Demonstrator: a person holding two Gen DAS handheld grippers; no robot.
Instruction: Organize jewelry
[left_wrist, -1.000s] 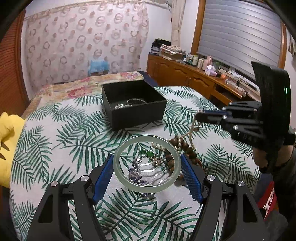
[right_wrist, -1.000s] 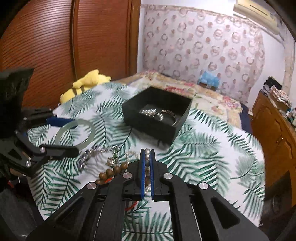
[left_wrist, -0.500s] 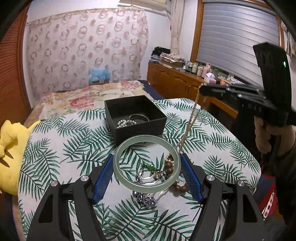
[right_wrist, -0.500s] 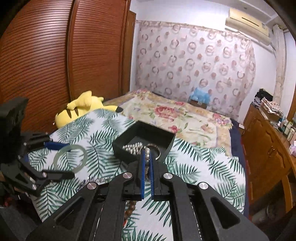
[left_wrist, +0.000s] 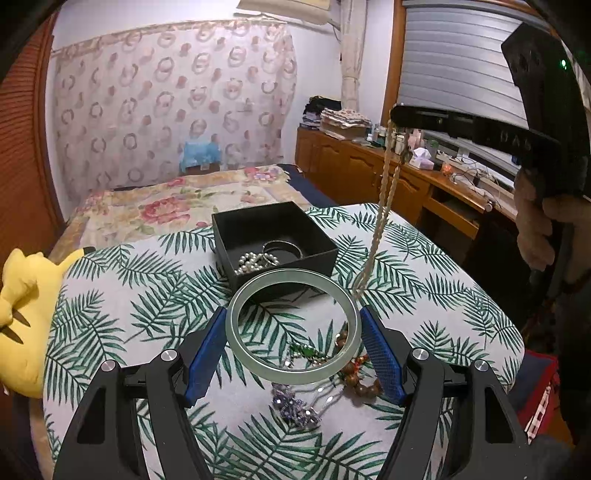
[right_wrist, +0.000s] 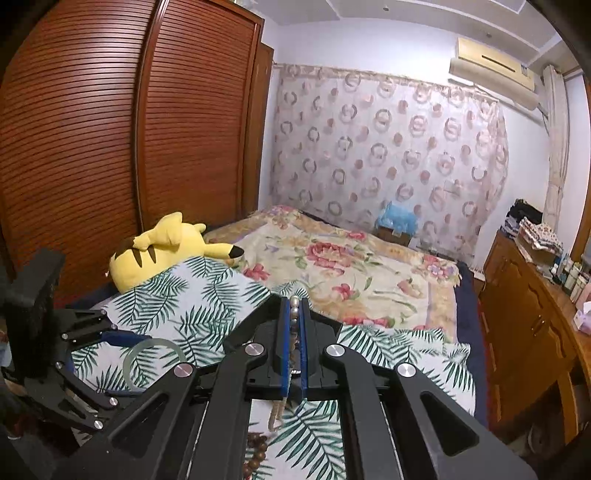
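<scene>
Box (left_wrist: 273, 236) near the bed's far edge holds some pieces; left hand-held gripper (left_wrist: 293, 341) clasps a bangle (left_wrist: 236, 325), right hand-held gripper (right_wrist: 294, 317) pinches a necklace (left_wrist: 382, 206); loose jewelry (left_wrist: 314, 384) remains.

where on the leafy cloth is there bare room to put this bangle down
Bare cloth lies left of the black box, toward the yellow plush toy. Crowded: under the bangle in the left gripper, a jewelry pile; the right gripper dangles a necklace.

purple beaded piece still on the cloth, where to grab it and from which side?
Pinch the purple beaded piece at its bunched bead cluster, coming from above. It lies flat on the palm-print cloth, and its silver chain runs toward the wooden bead strand, so lift slowly; they may be tangled.
</scene>
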